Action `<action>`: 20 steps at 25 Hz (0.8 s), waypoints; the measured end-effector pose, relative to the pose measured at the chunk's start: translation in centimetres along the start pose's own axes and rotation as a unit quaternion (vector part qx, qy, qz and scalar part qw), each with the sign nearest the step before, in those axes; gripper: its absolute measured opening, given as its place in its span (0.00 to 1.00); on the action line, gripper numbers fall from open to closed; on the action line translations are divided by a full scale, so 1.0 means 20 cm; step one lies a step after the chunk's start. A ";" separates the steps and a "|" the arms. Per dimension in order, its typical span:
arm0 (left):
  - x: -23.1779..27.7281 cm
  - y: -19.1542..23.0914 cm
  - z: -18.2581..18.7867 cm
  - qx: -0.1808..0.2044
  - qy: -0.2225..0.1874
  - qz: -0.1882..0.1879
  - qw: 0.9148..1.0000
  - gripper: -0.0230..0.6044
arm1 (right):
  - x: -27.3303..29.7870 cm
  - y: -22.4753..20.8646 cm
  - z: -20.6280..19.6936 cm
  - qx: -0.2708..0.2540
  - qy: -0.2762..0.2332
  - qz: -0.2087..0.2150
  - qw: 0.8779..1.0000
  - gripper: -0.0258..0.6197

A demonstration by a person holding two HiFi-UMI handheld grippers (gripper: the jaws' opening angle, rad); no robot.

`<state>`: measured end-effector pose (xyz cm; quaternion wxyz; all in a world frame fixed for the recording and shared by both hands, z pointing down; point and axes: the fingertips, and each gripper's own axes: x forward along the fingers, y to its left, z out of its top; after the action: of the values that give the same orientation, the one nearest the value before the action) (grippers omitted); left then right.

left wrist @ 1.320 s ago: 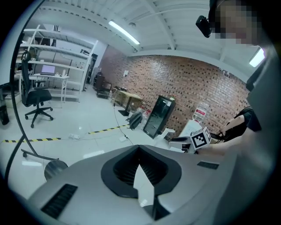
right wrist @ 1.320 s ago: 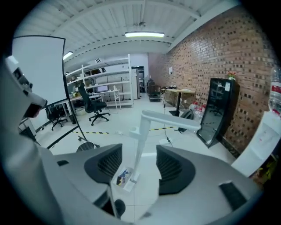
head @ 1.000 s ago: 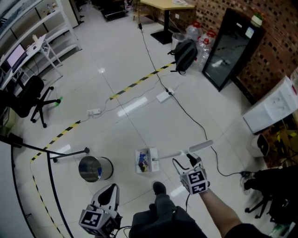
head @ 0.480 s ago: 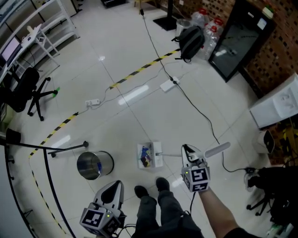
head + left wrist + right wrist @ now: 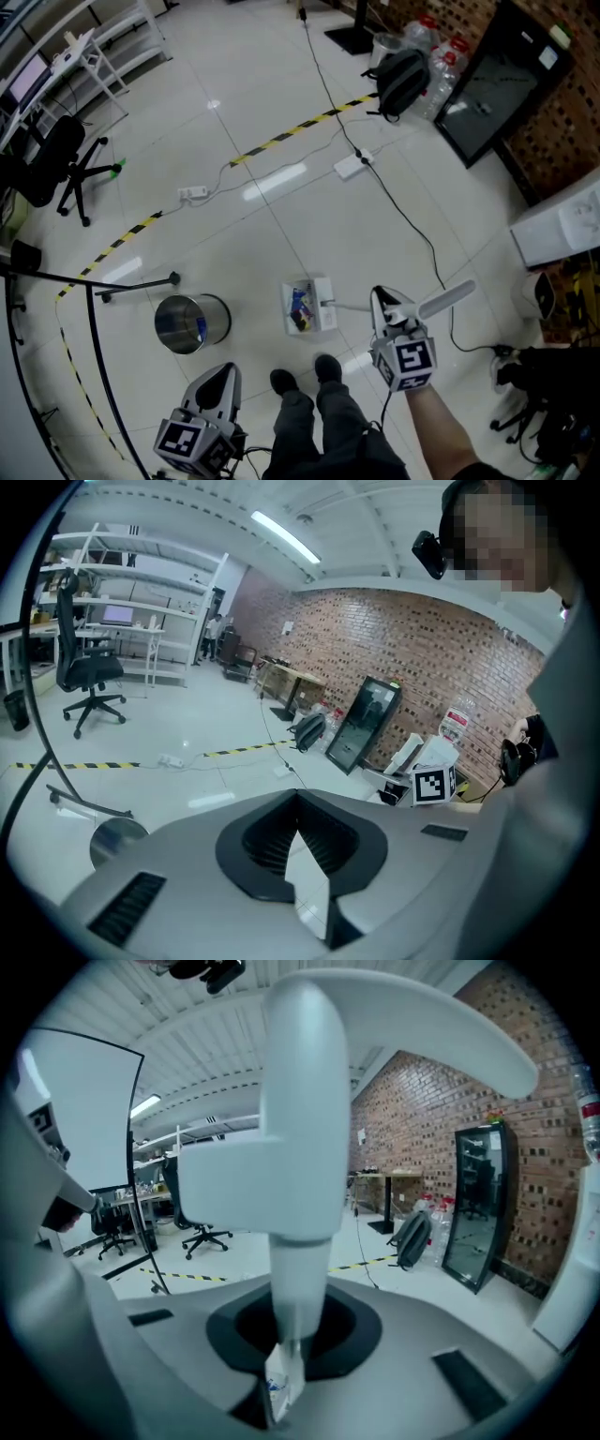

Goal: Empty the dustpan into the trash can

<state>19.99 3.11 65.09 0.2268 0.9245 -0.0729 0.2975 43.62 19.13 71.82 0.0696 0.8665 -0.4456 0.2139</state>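
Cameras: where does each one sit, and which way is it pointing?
Head view: on the person's head, looking steeply down at the trash can and dustpan; shows left gripper, right gripper, forearm, legs.
Left gripper view: rides the left gripper, looking along its shut, empty jaws toward the brick wall; the person's torso fills the right edge.
Right gripper view: rides the right gripper, looking along jaws shut on the dustpan's handle, which blocks the middle.
Shared: all three show the backpack and striped tape.

Shiny metal trash can [image 5: 216, 319], smooth plastic dustpan [image 5: 325, 292]
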 end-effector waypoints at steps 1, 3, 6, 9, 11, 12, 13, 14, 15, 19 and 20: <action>-0.01 0.01 0.00 -0.001 0.000 0.001 1.000 0.04 | 0.00 0.02 0.03 -0.004 0.001 0.004 1.000 0.09; -0.04 0.02 0.02 -0.009 -0.006 0.006 1.000 0.04 | -0.01 0.07 0.09 -0.012 0.004 0.010 1.000 0.09; -0.09 0.05 0.03 -0.007 -0.010 0.009 1.000 0.04 | -0.02 0.11 0.20 -0.035 -0.009 0.021 0.999 0.09; -0.15 0.04 0.08 -0.010 -0.024 0.016 1.000 0.04 | -0.05 0.12 0.32 -0.044 -0.010 0.025 0.999 0.09; -0.21 0.05 0.13 -0.014 -0.032 0.022 0.999 0.04 | -0.09 0.14 0.42 -0.046 -0.015 0.026 0.998 0.09; -0.25 0.06 0.16 -0.016 -0.038 0.025 0.999 0.04 | -0.11 0.16 0.48 -0.048 -0.017 0.028 0.998 0.09; -0.29 0.07 0.19 -0.020 -0.045 0.028 0.998 0.04 | -0.13 0.19 0.53 -0.054 -0.018 0.033 0.998 0.09; -0.33 0.07 0.23 -0.028 -0.054 0.032 0.998 0.04 | -0.15 0.22 0.60 -0.064 -0.019 0.039 0.997 0.09; -0.37 0.08 0.28 -0.038 -0.063 0.038 0.997 0.04 | -0.17 0.26 0.67 -0.076 -0.022 0.049 0.996 0.09; -0.55 0.12 0.42 -0.052 -0.093 0.057 0.993 0.04 | -0.24 0.44 0.97 -0.103 -0.041 0.091 0.990 0.08; -0.60 0.14 0.44 -0.053 -0.100 0.061 0.992 0.04 | -0.26 0.49 1.04 -0.104 -0.048 0.099 0.988 0.08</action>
<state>14.10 -3.42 52.70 0.2485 0.9301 -0.1674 0.2125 39.57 10.75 50.21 0.1168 0.8155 -0.5516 0.1303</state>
